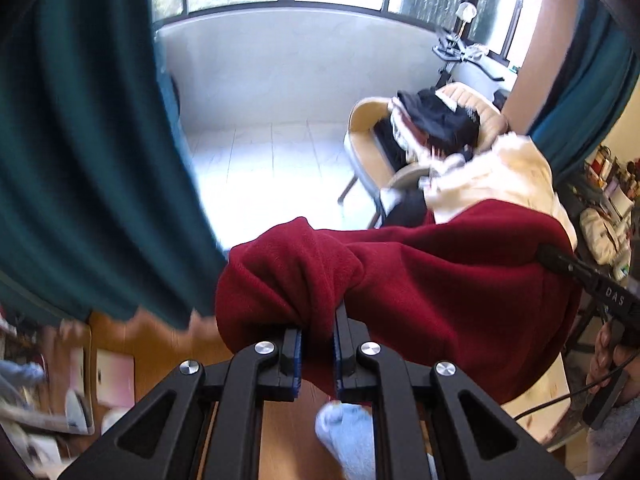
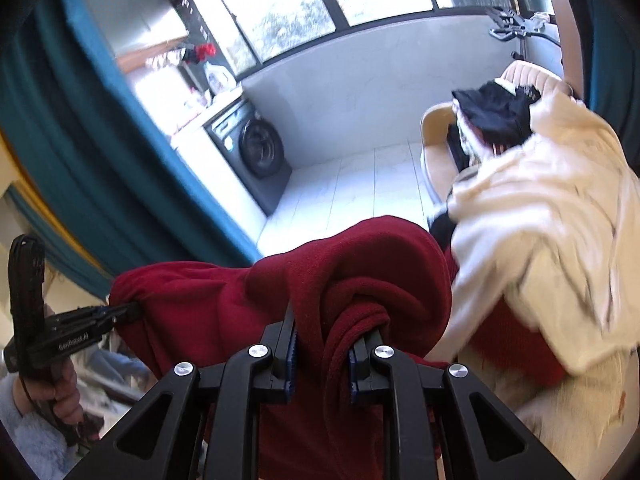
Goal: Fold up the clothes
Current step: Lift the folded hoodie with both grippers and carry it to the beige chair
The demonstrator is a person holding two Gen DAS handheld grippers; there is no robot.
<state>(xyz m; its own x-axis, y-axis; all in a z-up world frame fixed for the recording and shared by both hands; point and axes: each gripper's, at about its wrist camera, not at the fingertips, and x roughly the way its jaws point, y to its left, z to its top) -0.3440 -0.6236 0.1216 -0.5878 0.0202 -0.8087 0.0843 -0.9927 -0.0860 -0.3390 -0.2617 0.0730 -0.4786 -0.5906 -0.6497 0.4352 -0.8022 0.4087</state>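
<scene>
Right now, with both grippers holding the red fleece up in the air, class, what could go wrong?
1. The left gripper pinches only a small bunch of the red fleece, so it may slip free.
2. The cream garment lies against the fleece and could get dragged along.
3. The fleece hangs bunched, so a fold may come out uneven.

Cream garment (image 2: 560,216) crowding right; seemingly bare floor (image 2: 360,184) ahead
</scene>
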